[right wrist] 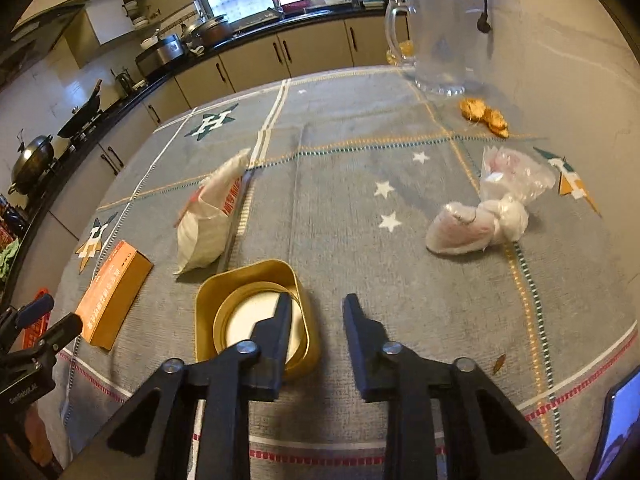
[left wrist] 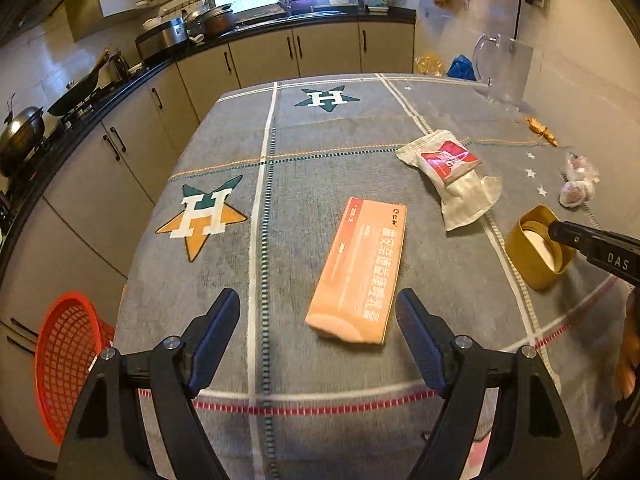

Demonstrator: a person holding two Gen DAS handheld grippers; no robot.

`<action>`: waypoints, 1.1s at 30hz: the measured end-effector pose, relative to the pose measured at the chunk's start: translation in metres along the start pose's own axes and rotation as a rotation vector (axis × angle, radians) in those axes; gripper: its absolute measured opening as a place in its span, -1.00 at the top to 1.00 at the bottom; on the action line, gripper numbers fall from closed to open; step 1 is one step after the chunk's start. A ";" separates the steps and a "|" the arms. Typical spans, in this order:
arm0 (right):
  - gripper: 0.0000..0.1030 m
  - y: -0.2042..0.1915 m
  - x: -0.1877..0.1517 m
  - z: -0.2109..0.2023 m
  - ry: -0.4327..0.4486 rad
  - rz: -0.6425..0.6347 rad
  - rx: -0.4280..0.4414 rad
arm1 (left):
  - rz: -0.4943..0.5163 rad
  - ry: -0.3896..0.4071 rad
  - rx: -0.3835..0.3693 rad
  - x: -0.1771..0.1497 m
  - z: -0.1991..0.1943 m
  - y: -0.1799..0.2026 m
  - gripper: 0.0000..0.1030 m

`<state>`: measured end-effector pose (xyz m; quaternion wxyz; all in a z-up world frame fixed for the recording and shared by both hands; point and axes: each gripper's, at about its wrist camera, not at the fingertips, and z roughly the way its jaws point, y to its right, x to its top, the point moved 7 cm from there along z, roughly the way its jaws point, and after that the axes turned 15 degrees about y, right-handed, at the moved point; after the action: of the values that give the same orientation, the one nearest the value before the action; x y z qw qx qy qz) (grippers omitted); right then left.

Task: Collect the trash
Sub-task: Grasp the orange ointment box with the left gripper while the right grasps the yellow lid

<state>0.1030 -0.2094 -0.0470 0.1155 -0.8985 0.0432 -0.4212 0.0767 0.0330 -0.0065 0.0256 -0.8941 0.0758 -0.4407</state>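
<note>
An orange box (left wrist: pixel 360 270) lies on the grey tablecloth just ahead of my open, empty left gripper (left wrist: pixel 316 316); it also shows in the right wrist view (right wrist: pixel 114 294). A gold lid (right wrist: pixel 256 312) lies open side up; my right gripper (right wrist: pixel 318 304) is open, its left finger (right wrist: pixel 280 320) inside the lid's rim, the right finger outside. The lid also shows in the left wrist view (left wrist: pixel 536 246). A white and red wrapper (left wrist: pixel 452 174) (right wrist: pixel 212 216), a crumpled plastic bag (right wrist: pixel 492 208) (left wrist: pixel 578 180) and orange scraps (right wrist: pixel 484 116) lie on the cloth.
A red mesh basket (left wrist: pixel 68 364) stands on the floor left of the table. A glass pitcher (right wrist: pixel 436 36) stands at the far right by the wall. Kitchen counters with pots run along the left and back. A phone (right wrist: pixel 620 428) lies at the near right edge.
</note>
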 end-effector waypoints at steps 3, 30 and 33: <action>0.78 0.000 -0.001 0.001 0.004 -0.008 0.011 | 0.017 -0.012 -0.004 0.001 0.007 0.006 -0.55; 0.89 -0.026 0.001 -0.010 0.108 -0.097 0.098 | -0.015 -0.037 -0.007 -0.013 0.040 0.022 0.09; 0.89 -0.030 0.000 -0.012 0.118 -0.117 0.105 | -0.044 -0.025 -0.010 -0.017 0.031 0.017 0.09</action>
<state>0.0931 -0.1820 -0.0316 0.1347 -0.8659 -0.0248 -0.4812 0.0894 0.0182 -0.0409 0.0125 -0.9011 0.0578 -0.4296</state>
